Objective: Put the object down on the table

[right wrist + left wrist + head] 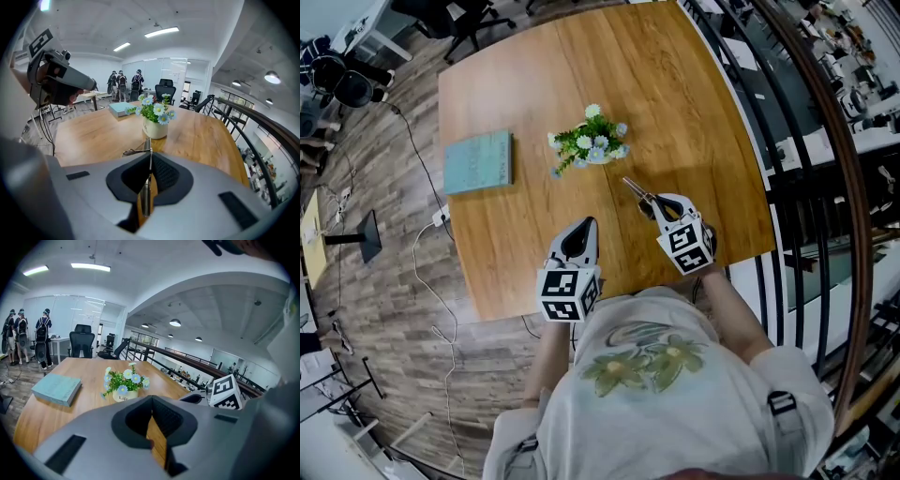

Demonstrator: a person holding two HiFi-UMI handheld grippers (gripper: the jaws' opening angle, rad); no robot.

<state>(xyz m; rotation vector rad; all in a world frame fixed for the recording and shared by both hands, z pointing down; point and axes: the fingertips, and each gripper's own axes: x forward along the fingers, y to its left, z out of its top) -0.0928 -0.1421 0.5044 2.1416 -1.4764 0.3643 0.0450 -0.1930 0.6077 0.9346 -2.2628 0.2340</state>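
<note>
Clearly the thin metal tool [636, 190], prob. scissors, is clamped edge-on in the right gripper [659, 201]. The jaws are pinched almost shut on it, w/ the tip sticking out fwd toward the flower pot [592, 142]. It's held low over the table [694, 103], but contact can't be confirmed. The gripper is angled down, presumably so the tip can be laid on bare wood 1st & the pot isn't knocked. The left gripper [584, 228] is held just beside it, jaws drawn together w/ nothing between, prob. parked there so the drop spot isn't blocked. The book [478, 161] is seen well apart at the left, out of the way. Put-down is judged not yet done; 1 release is needed.
</note>
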